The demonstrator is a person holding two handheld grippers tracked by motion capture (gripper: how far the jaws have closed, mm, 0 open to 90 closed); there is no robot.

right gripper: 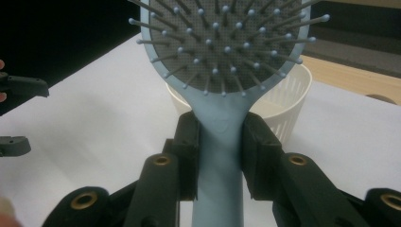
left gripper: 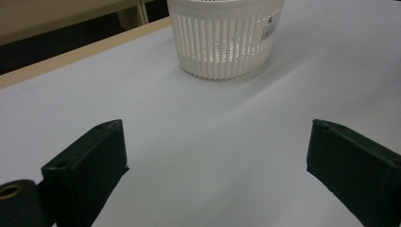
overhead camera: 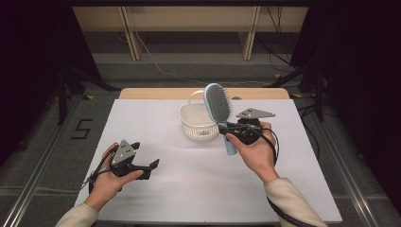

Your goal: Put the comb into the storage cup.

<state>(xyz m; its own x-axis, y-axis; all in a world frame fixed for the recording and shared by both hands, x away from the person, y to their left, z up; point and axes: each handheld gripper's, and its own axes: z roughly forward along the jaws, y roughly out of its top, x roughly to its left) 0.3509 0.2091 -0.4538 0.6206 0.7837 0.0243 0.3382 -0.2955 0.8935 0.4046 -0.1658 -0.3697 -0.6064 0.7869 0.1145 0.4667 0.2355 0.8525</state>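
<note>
**White-topped table: hairbrush held over basket**

White sheeting covers the table, with a strip of bare wood along its far edge and dark floor and cables beyond.

Item under handling: a light-blue hairbrush, held off the surface just right of table centre. Its bristled grey pad is uppermost and faces toward 3 o'clock; the handle end hangs low toward 6 o'clock. The right gripper has both jaws clamped on the handle just below the head, as the right gripper view confirms.

Container: a white slatted basket with a loop handle stands at table centre, directly behind and at 9 o'clock of the brush. The brush head overlaps its rim in the high view; whether they touch cannot be told. No contents can be made out inside the basket.

Left gripper: resting low at 8 o'clock of the basket, well apart from it, jaws spread wide with nothing between them.

Obstructions: none between the left gripper and the basket.
</note>
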